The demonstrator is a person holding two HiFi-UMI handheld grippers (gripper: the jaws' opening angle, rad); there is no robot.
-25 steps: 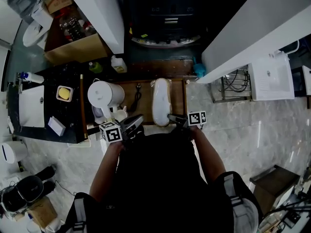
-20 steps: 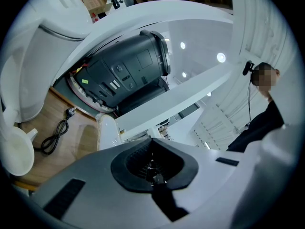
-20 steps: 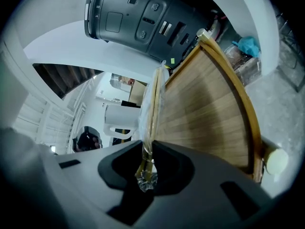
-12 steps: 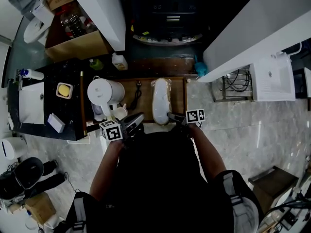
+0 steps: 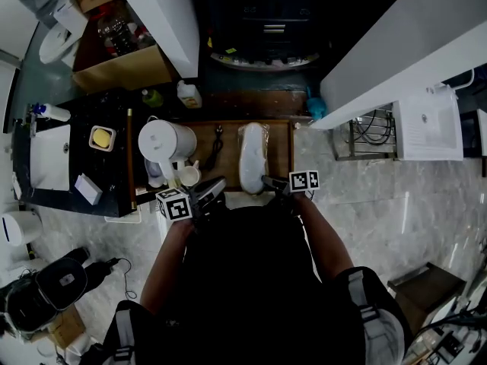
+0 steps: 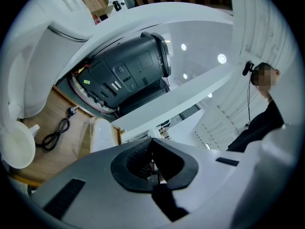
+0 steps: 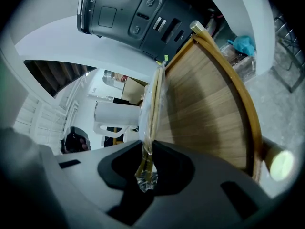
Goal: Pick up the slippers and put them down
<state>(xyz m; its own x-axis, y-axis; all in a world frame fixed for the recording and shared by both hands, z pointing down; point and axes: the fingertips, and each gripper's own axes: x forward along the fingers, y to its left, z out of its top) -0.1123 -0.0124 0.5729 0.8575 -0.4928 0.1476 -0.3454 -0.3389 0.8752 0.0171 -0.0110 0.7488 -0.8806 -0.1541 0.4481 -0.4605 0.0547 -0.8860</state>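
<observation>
Hardly anything at the grippers had moved over the last second: both sat where they had been, at the near edge of the wooden tray (image 5: 282, 158). What I did see move was a dark figure (image 5: 57, 291) on the floor (image 5: 396, 219) at lower left, which had drifted to the right.

I had the right gripper (image 5: 268, 181) (image 7: 148, 149) at a narrow setting, clamped on the clear wrap at the near end of the slippers (image 5: 253, 154) (image 7: 153, 104). In its own view the crumpled plastic was pinched between the jaws and the pack ran away from them edge-on, close along the tray (image 7: 209, 109). From the head view the white slippers lay lengthwise on the right half of the tray. I could not tell whether the near end was lifted off the wood.

I held the left gripper (image 5: 215, 186) (image 6: 152, 144) with its jaws together and nothing in them. It sat just left of the slippers (image 6: 102, 132), near a small white cup (image 5: 189, 176) (image 6: 16, 149).

A white kettle (image 5: 163, 141) stood beyond the cup, and a black power cord (image 5: 215, 147) (image 6: 57, 130) lay coiled on the tray between the kettle and the slippers. A black bench (image 5: 106, 173) lay to the left, and a dark grey appliance (image 5: 259, 29) (image 7: 138, 13) (image 6: 128, 75) stood beyond the tray.
</observation>
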